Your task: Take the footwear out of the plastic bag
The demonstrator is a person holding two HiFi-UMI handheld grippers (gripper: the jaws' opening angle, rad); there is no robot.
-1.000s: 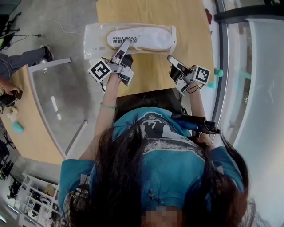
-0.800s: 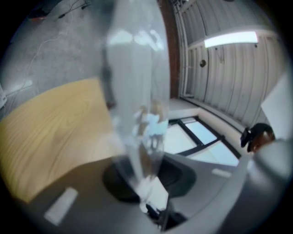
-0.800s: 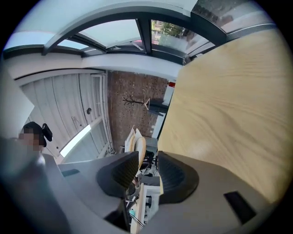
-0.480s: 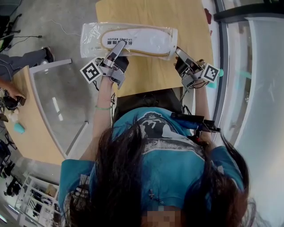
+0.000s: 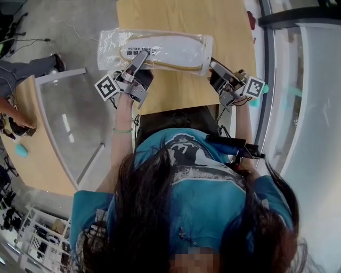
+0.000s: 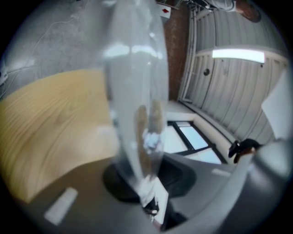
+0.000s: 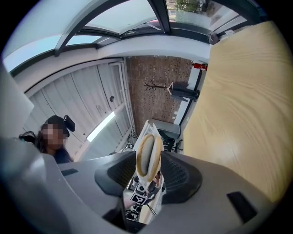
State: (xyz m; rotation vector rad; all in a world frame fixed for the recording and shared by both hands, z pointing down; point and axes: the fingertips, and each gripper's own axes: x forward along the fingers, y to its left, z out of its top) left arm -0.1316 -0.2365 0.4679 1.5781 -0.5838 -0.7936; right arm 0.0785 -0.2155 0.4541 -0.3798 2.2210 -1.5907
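My left gripper (image 5: 139, 55) pinches the bag (image 5: 111, 47) at its near edge, jaws narrow and clamped on the clear film. I judge this is to hold it steady over the table (image 5: 181, 16) while my other side works. The footwear (image 5: 170, 49) lies flat inside the bag, running from left to right just beyond my left jaws. My right gripper (image 5: 213, 64) sits at the bag's right end. Its jaws are opening, and the footwear's end stands edge-on between the 2 pads. They flank it closely, but I judge there is no grip yet.
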